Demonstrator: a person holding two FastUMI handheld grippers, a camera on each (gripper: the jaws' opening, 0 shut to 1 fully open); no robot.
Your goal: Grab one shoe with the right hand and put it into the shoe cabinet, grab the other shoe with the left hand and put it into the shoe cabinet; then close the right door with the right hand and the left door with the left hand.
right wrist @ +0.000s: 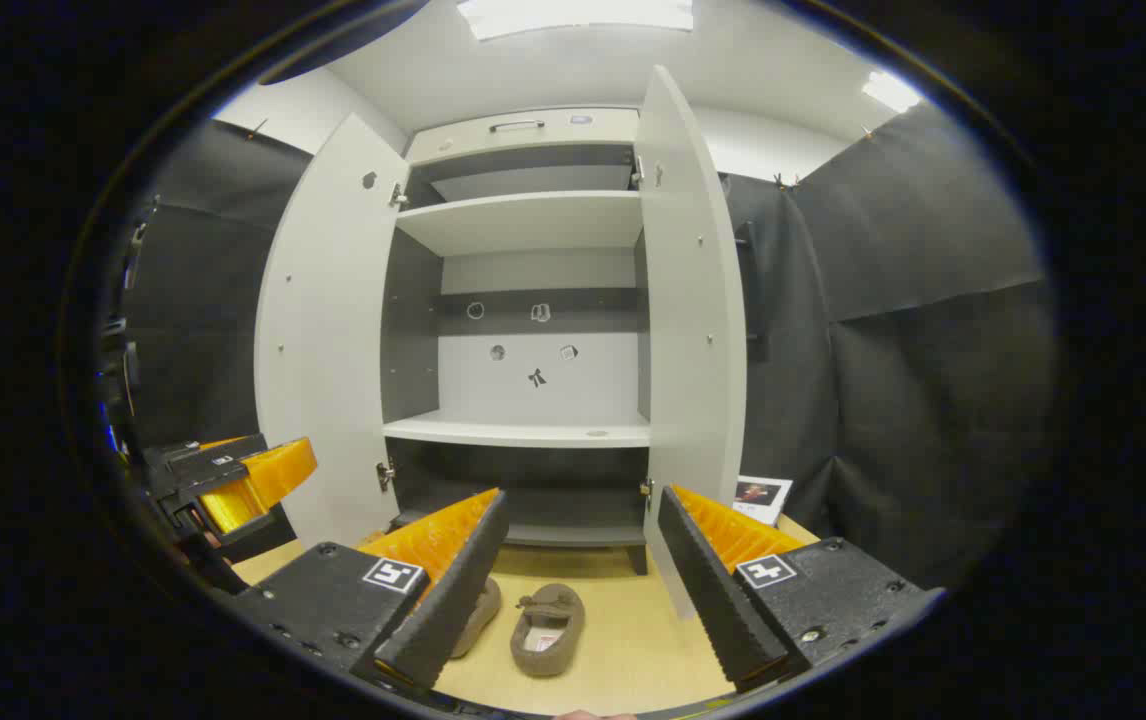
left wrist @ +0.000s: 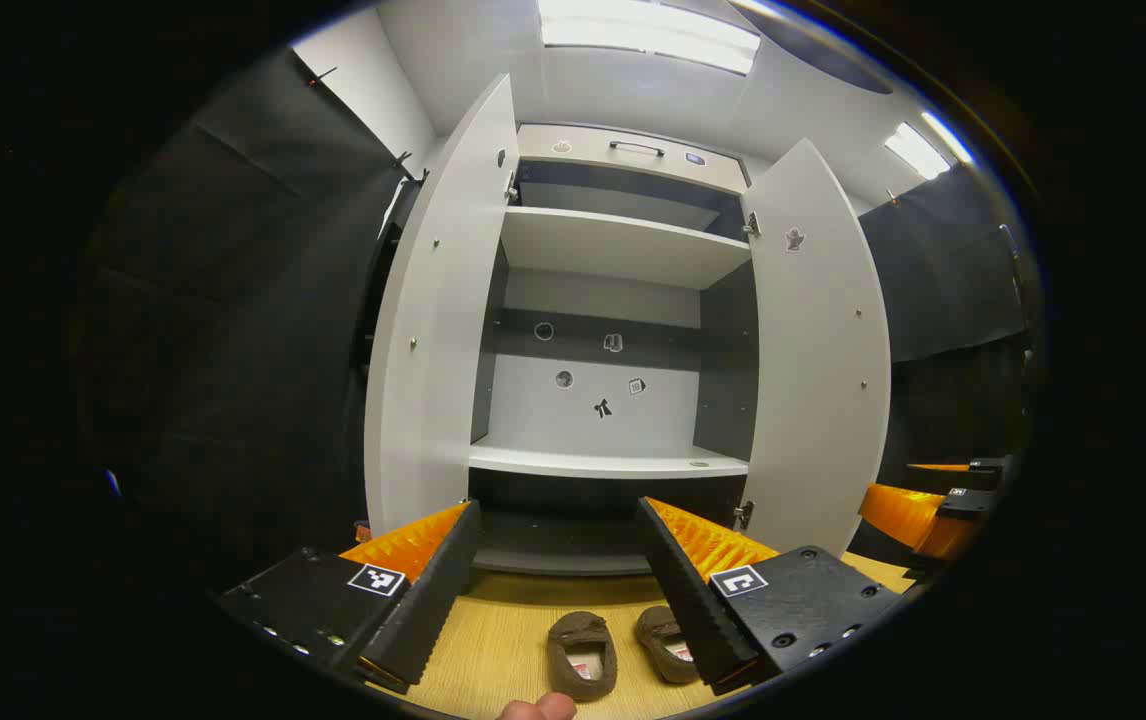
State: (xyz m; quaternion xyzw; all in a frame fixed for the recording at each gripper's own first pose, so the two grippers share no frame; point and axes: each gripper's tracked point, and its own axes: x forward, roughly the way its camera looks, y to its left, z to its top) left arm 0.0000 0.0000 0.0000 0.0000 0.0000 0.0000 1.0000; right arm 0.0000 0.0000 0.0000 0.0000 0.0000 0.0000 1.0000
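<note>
Left gripper (left wrist: 558,560): jaws spread wide, holding nothing, touching nothing, raised above the floor (left wrist: 503,640) and facing the shoe cabinet (left wrist: 613,340). Right gripper (right wrist: 583,555): likewise wide open and empty, also facing the cabinet. Both cabinet doors stand open, left door (left wrist: 438,320) and right door (left wrist: 818,350); shelves bare. The two brown shoes lie side by side on the wooden floor in front of the cabinet, left shoe (left wrist: 583,655), right shoe (left wrist: 668,645), neither one touched by a finger.

two shoes (right wrist: 523,625) side by side on floor (right wrist: 623,640) before open cabinet (right wrist: 523,300).
</note>
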